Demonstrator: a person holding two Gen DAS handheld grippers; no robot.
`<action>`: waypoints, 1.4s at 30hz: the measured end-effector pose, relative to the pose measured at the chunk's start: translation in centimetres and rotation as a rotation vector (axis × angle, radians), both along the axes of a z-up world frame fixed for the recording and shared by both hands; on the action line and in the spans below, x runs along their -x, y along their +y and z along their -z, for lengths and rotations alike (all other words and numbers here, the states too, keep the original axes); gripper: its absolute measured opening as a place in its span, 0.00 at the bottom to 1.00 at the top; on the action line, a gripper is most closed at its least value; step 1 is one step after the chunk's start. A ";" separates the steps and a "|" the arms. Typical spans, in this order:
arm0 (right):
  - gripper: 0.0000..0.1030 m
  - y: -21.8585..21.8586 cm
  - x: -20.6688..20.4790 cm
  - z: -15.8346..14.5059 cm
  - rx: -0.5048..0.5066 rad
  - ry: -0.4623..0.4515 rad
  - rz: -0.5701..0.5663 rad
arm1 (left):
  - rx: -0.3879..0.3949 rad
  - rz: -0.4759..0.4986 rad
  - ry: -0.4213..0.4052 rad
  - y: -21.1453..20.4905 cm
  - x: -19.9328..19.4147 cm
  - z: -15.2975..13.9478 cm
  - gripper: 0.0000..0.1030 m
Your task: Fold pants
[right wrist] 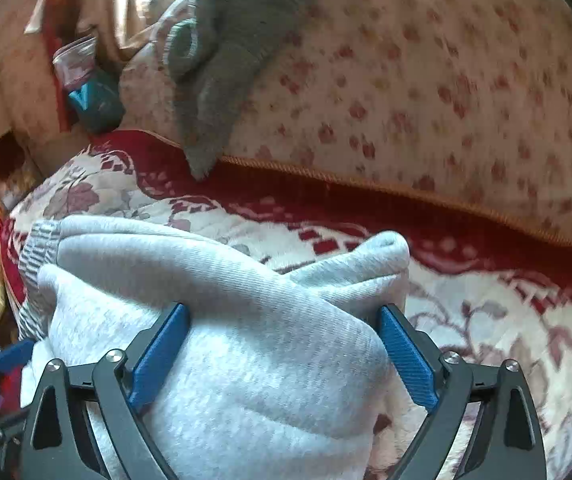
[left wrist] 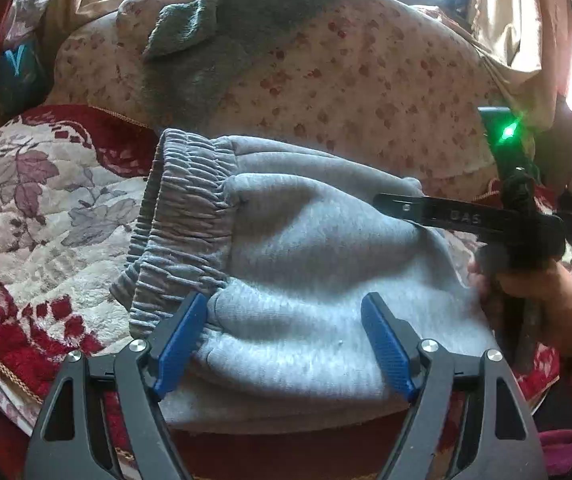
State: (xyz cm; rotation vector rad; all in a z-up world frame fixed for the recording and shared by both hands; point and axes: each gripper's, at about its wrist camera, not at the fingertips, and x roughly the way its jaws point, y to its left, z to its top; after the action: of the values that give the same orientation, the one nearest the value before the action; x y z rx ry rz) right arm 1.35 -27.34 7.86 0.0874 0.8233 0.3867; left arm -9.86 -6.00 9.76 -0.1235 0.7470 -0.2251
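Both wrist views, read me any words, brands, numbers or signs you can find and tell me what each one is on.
"DAS" or similar, embossed on the black finger of the right gripper, seen in the left wrist view; faint, so the reading is unsure.
Nothing readable on the grey pants, the red floral blanket or the teal package; any print there is too blurred.
Right wrist view: no legible text.

red floral blanket [left wrist: 46,200] – flowered cushion [left wrist: 345,80] – grey towel [left wrist: 214,28] draped over it.
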 end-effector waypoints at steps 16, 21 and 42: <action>0.96 -1.9 6.1 -3.7 -0.032 0.000 -0.045 | -0.085 -0.159 -0.063 -1.3 1.2 -4.5 0.84; 0.96 -1.7 7.5 -3.9 -0.039 -0.003 -0.060 | -0.107 -0.190 -0.067 -1.6 1.5 -4.7 0.85; 0.99 -2.6 8.9 -3.4 -0.083 0.043 -0.089 | -0.058 -0.227 -0.059 -0.1 1.7 -4.7 0.92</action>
State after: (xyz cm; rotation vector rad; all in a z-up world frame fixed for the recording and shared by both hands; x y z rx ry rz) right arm -7.51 -29.95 11.23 0.1374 0.8559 0.5043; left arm -11.59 -6.12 14.45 -0.1447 0.6746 0.0094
